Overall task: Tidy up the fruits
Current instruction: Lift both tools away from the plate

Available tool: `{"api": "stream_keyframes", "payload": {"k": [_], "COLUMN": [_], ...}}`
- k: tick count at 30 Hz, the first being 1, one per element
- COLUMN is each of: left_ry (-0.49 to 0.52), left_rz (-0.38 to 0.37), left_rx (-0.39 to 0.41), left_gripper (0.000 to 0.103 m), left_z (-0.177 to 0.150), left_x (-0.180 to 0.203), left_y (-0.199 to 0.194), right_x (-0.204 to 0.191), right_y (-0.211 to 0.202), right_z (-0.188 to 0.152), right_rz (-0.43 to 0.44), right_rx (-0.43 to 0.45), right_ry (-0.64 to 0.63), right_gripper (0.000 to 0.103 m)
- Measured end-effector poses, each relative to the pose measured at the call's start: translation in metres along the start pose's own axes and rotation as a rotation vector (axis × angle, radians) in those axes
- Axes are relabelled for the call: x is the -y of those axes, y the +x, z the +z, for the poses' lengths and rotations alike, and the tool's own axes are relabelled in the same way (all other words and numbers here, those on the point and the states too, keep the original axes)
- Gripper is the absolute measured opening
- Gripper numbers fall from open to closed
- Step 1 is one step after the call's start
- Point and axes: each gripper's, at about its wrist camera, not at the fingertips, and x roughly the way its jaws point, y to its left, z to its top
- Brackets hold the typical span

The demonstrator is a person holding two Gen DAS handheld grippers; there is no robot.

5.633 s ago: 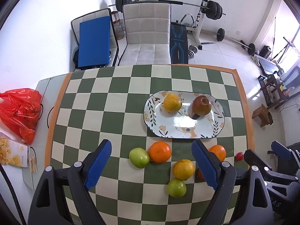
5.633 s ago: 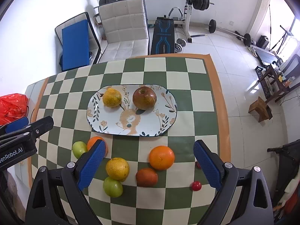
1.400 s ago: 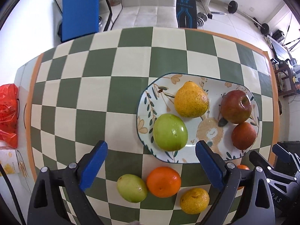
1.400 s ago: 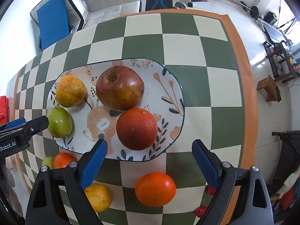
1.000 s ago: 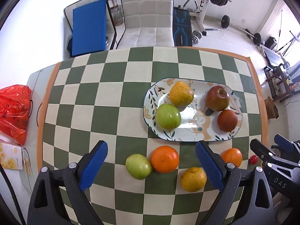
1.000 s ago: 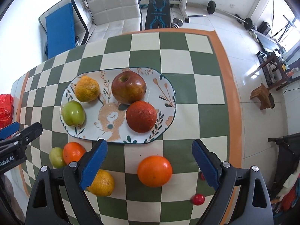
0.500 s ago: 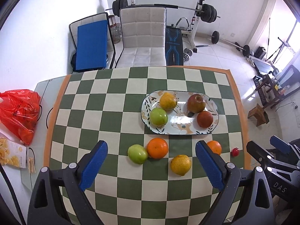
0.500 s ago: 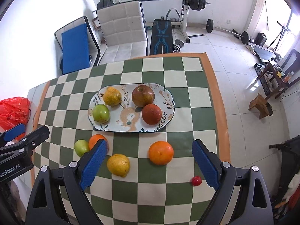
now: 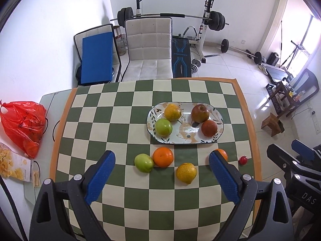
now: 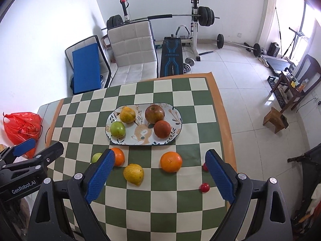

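A floral oval plate (image 9: 185, 139) (image 10: 140, 140) on the checkered table holds a yellow citrus (image 9: 172, 111), a green apple (image 9: 163, 127), a red apple (image 9: 200, 113) and a dark red orange (image 9: 209, 128). On the cloth in front lie a green apple (image 9: 143, 162), an orange (image 9: 163, 157), a yellow citrus (image 9: 186, 173) (image 10: 133, 174), another orange (image 10: 171, 161) and small red fruits (image 10: 204, 187). My left gripper (image 9: 161, 177) is open and empty above the near table. My right gripper (image 10: 158, 175) is open and empty, likewise raised.
A red plastic bag (image 9: 22, 124) and a snack packet (image 9: 14, 167) lie on the glass left of the cloth. A white chair (image 9: 148, 48), blue pad and weight bench stand beyond the table. The table's right edge (image 10: 226, 132) drops to tiled floor.
Both grippers have pulled back and up from the plate, which now looks smaller. The green apple and the dark red orange lie on the plate, released; both grippers are empty.
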Motion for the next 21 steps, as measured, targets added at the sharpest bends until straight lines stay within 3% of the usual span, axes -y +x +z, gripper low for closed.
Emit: {"api": "stream_keyframes", "payload": {"k": [3, 7, 11, 14, 18, 21], "left_ry": [0.005, 0.013, 0.022, 0.008, -0.035, -0.101], "left_rz": [-0.005, 0.084, 0.241, 0.299, 0.303, 0.243], "left_rx": [-0.004, -0.036, -0.103, -0.18, -0.27, -0.341], "left_gripper": [0.097, 0.101, 0.101, 0.101, 0.101, 0.101], "left_z": [0.002, 0.007, 0.004, -0.004, -0.014, -0.019], "left_x": [0.001, -0.001, -0.016, -0.035, -0.058, -0.074], "left_y": [0.004, 0.029, 0.069, 0.099, 0.129, 0.154], "right_x": [0.001, 0.006, 0.01, 0.003, -0.017, -0.037], "right_y": [-0.001, 0.014, 0.063, 0.124, 0.197, 0.247], "right_z": [0.001, 0.002, -0.006, -0.023, -0.044, -0.061], "right_rz": [0.01, 0.041, 0.116, 0.18, 0.213, 0.206], "right_rx": [0.001, -0.035, -0.134, -0.264, -0.386, -0.477], "right_ry": [0.005, 0.025, 0.05, 0.061, 0.046, 0.025], "right_gripper": [0.094, 0.096, 0.097, 0.097, 0.097, 0.091]}}
